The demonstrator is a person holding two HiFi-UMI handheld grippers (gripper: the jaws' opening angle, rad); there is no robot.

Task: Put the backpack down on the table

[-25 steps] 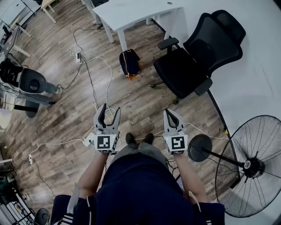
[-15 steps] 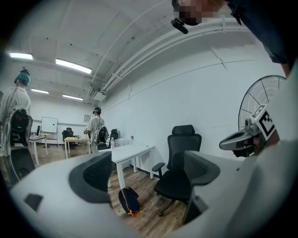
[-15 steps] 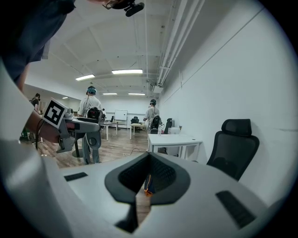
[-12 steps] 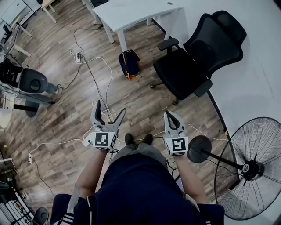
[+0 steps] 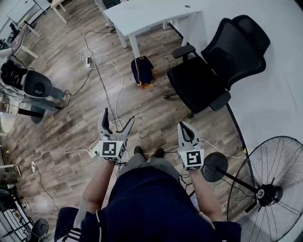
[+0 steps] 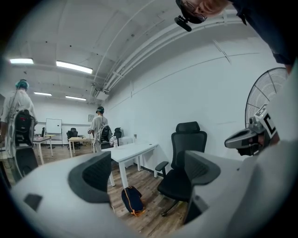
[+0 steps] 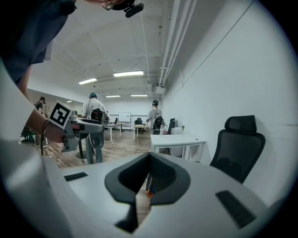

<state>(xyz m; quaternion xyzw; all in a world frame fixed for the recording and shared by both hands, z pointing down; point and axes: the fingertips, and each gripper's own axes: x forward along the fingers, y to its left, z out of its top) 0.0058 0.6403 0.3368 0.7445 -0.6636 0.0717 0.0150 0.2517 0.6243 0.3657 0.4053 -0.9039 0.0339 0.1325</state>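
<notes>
A dark navy backpack (image 5: pixel 142 71) with orange trim stands on the wooden floor beside a leg of the white table (image 5: pixel 151 14). Both grippers are held level well short of it, over the person's feet. My left gripper (image 5: pixel 117 117) has just been opening and is now open wide, with nothing between its fingers. In the left gripper view, the backpack (image 6: pixel 132 201) shows through the gap of my left gripper (image 6: pixel 148 174), under the table (image 6: pixel 132 151). My right gripper (image 5: pixel 183 125) is shut, tips touching, and holds nothing. The right gripper view shows a sliver of the backpack (image 7: pixel 148 187) below its closed tips.
A black office chair (image 5: pixel 208 71) stands right of the backpack, close to the table. A standing fan (image 5: pixel 265 189) is at the right. White and black cables (image 5: pixel 102 80) trail over the floor, and a grey machine (image 5: pixel 33 85) is at the left. People (image 6: pixel 98 130) stand far off.
The left gripper's jaws have spread from half open to wide open. The right gripper has stayed shut. Both grippers and the person have edged forward toward the backpack.
</notes>
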